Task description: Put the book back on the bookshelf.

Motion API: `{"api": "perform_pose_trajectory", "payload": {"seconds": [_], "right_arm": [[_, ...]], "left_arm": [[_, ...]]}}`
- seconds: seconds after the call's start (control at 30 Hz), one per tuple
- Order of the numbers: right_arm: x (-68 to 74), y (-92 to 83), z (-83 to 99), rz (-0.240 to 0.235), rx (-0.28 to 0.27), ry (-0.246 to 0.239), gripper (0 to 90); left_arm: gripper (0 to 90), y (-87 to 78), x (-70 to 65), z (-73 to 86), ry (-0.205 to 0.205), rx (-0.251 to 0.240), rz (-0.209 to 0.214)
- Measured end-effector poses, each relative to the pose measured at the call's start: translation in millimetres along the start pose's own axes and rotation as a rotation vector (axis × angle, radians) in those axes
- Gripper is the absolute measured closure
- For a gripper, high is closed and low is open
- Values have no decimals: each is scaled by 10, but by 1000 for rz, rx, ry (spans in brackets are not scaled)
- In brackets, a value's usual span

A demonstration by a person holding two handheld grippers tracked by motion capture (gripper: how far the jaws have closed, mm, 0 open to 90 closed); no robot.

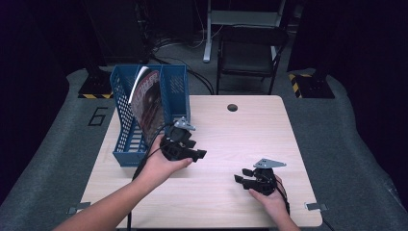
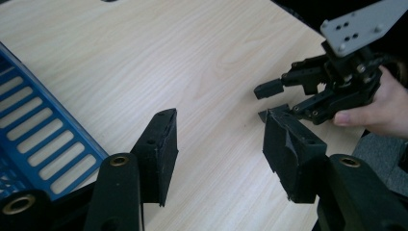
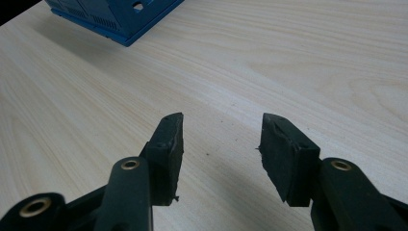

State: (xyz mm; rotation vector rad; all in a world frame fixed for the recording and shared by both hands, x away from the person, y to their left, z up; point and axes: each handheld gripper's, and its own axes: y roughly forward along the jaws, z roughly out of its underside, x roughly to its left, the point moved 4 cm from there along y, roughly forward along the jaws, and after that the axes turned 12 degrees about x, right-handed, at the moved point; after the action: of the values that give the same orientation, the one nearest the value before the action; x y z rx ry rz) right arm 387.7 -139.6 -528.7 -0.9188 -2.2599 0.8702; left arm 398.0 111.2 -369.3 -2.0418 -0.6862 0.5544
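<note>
Right, blue file rack [image 1: 171, 91] holds one magazine [image 1: 146, 98], upright. Left gripper [image 1: 195, 153] just beside rack, jaws apart, empty. Right gripper [image 1: 243, 177] well clear of it, likewise.

Pale wooden table [image 1: 226, 139], black folding chair [image 1: 250, 50] behind it, grey carpet floor [image 1: 346, 144]
</note>
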Motion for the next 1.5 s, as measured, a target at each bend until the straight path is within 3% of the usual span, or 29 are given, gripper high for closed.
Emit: {"api": "perform_pose_trajectory", "payload": {"seconds": [0.3, 0.47, 0.63, 0.87, 0.97, 1.2, 1.37, 1.5], "right_arm": [[-1, 0, 0, -1, 0, 1, 502], [-2, 0, 1, -1, 0, 1, 499], [0, -1, 1, -1, 2, 0, 499], [3, 1, 2, -2, 2, 1, 499], [2, 0, 1, -2, 1, 2, 499], [0, 2, 2, -2, 4, 1, 499], [1, 10, 3, 3, 5, -3, 499], [2, 14, 4, 6, 0, -1, 499]], "left_arm": [[462, 320, -32, 219, -2, 12, 10], [462, 491, -36, 344, -25, 5, 24], [459, 657, -38, 487, -24, 14, -1], [450, 799, 7, 655, -27, 33, -1], [448, 838, 33, 728, -8, 24, -23], [445, 993, 20, 980, -18, 17, 20], [442, 1074, 57, 1110, -13, 29, 14], [442, 1106, 85, 1185, -27, 25, 36]]}}
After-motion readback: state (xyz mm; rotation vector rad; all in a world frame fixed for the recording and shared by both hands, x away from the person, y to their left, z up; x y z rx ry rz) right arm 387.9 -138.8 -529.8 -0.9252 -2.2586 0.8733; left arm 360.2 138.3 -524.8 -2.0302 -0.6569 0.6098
